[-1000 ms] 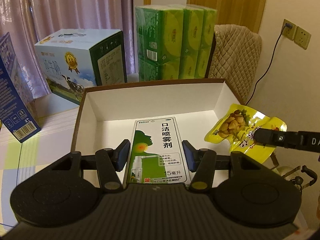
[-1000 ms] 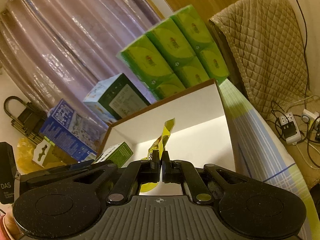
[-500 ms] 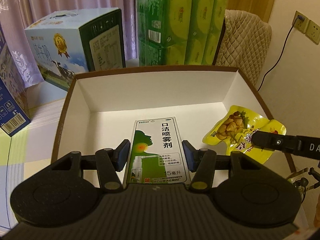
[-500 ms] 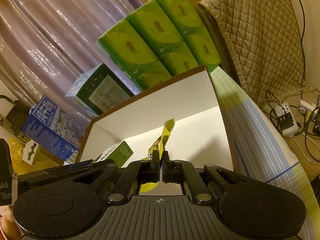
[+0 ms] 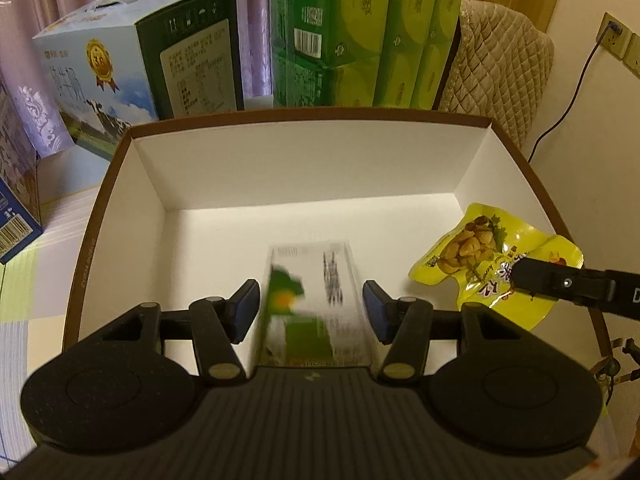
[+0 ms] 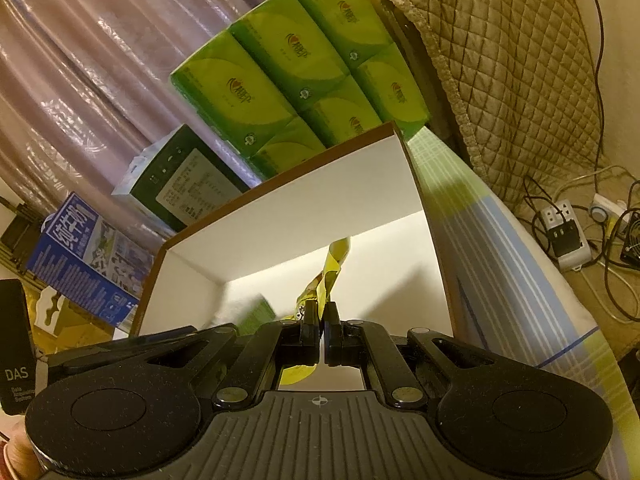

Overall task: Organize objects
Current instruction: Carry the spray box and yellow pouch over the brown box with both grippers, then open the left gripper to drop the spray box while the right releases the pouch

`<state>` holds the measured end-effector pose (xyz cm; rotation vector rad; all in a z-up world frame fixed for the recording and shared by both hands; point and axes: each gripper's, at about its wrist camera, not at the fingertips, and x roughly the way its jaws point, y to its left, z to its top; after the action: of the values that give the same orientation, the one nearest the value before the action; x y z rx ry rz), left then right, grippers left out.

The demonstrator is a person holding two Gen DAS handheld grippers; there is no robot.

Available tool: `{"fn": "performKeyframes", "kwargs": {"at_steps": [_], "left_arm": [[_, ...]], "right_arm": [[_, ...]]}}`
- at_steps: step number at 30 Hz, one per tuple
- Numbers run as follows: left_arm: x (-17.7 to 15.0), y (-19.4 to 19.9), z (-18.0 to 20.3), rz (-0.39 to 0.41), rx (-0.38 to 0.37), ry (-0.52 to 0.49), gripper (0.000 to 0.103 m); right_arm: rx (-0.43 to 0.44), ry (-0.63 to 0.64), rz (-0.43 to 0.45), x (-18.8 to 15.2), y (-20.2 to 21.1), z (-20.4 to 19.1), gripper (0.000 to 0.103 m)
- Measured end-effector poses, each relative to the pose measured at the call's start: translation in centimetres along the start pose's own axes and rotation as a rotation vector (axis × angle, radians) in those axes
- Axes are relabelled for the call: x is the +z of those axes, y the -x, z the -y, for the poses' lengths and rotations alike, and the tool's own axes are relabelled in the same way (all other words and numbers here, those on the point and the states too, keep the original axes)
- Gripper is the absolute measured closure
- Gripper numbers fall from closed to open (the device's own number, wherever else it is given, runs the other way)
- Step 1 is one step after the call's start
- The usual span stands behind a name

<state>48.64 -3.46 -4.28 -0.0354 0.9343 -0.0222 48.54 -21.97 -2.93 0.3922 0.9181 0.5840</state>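
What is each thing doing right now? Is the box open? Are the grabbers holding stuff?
Big box: open on top, white inside.
Green spray carton: blurred, between the spread fingers, no finger touching it, over the box floor.
Yellow snack packet: sealed, pinched at one edge, held over the box.
Left gripper: open.
Right gripper: shut on the packet.

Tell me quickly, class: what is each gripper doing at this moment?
Left gripper: open; the blurred spray box sits between its jaws, ungripped.
Right gripper: shut on the yellow snack pouch.
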Motion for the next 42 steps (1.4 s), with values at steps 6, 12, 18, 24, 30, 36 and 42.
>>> {"fn": "performKeyframes", "kwargs": {"at_steps": [6,12,18,24,30,36,42], "left_arm": [[0.2,0.3,0.1,0.01,0.001,-0.016,0.034],[0.1,0.6,-0.1,0.009,0.004,-0.017,0.033],[0.0,1.4,-0.5,0.018,0.007,-0.015,0.025],[-0.1,2.6,-0.8,0.033,0.006,-0.01,0.023],[-0.8,4.2,-1.4,0.042,0.01,0.006,0.023],[-1.6,6.7,-2.2,0.054,0.014,0.031,0.019],[-3.3,9.5,-2.7,0.064,0.011,0.041,0.018]], "right_arm": [[0.002,-0.003,-0.001,0.1,0.0,0.0,0.103],[0.006,-0.009,-0.001,0.1,-0.1,0.0,0.103],[0.052,-0.073,0.023,0.5,0.3,0.3,0.101],[0.046,-0.066,0.071,0.5,1.2,0.0,0.037],[0.046,-0.002,0.07,0.3,2.8,-1.1,0.036],[0.051,0.05,0.097,-0.6,5.0,-2.0,0.035],[0.071,0.058,0.111,-1.5,7.2,-2.6,0.035]]}}
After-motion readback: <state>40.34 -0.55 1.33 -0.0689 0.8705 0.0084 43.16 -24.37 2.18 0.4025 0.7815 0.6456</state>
